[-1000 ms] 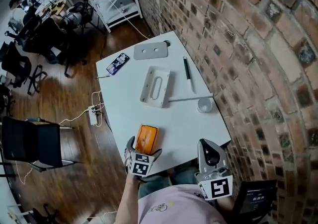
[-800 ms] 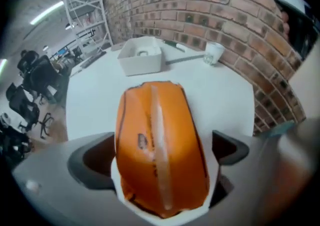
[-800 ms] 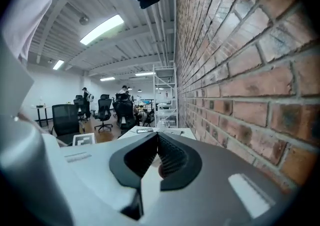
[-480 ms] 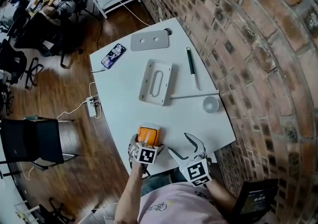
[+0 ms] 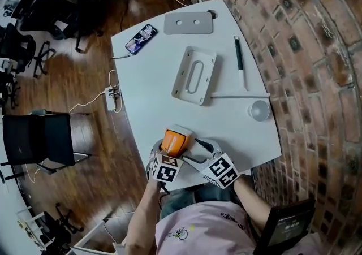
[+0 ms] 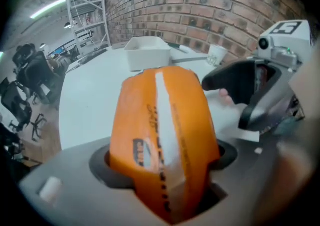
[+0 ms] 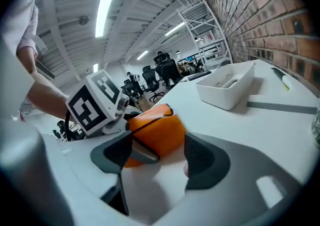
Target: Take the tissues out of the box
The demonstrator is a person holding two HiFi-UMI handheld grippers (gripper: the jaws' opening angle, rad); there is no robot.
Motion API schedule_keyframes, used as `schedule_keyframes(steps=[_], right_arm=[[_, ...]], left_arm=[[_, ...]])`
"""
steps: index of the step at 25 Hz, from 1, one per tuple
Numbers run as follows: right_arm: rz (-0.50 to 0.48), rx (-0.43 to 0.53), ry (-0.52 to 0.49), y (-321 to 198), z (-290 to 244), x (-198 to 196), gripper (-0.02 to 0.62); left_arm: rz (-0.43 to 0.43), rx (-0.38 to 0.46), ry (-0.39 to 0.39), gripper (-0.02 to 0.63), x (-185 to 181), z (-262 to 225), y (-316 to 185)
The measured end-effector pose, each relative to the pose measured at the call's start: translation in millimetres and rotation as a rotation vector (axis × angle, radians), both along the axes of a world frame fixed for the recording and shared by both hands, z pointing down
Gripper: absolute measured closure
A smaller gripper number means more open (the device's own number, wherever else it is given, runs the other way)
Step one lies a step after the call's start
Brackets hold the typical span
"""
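An orange tissue pack (image 5: pixel 174 140) lies near the front edge of the white table (image 5: pixel 153 95). My left gripper (image 5: pixel 171 147) reaches it from the near side. Its jaws are closing, and the pads press both sides of the tissue pack (image 6: pixel 162 130), which bulges between them. My right gripper (image 5: pixel 195 149) comes in from the right with its jaws open. In the right gripper view, the tissue pack (image 7: pixel 156 131) sits just ahead of the right gripper (image 7: pixel 157 154), not touched by its pads. The left gripper's marker cube (image 7: pixel 95 102) shows beside it.
Farther back on the table are a white tray (image 5: pixel 195 76), a grey plate (image 5: pixel 188 23), a phone (image 5: pixel 141 39), a pen (image 5: pixel 238 56), a thin rod (image 5: pixel 237 96) and a small cup (image 5: pixel 259 110). A brick wall (image 5: pixel 317 50) runs along the right. A chair (image 5: pixel 39 143) stands at left.
My right gripper has swung in from the near right to the tissue pack and opened. The left gripper's jaws have closed in on the pack.
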State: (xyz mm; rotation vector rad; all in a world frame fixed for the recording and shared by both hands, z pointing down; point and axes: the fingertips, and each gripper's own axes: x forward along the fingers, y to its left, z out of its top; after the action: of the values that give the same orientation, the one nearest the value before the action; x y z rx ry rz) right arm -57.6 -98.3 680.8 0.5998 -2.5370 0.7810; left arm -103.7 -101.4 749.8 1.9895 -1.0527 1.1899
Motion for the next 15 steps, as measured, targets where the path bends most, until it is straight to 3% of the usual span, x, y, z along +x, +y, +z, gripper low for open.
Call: schedule_keyframes(steps=[5,7,9,11,15], right_arm=[[0.024,-0.008,-0.005,-7,2,4,0.269],[0.056,0.013,-0.020,-12,-12,6,0.270],[0.125,0.075,-0.038,-19,-36,13,0.270],[0.199,0.198,-0.062,-28,-79,24,0.281],[0.334,0.468,-0.144,-47,-189,44,0.284]], left_arm=[[-0.007,-0.006,0.033,0.227,-1,0,2],[-0.050,-0.059,0.093,0.229,-1,-6,6],[-0.149,-0.087,0.191,0.230,-1,-26,12],[-0.235,-0.015,0.260,0.232,-4,-63,12],[-0.286,0.262,0.360,0.229,-10,-175,-2]])
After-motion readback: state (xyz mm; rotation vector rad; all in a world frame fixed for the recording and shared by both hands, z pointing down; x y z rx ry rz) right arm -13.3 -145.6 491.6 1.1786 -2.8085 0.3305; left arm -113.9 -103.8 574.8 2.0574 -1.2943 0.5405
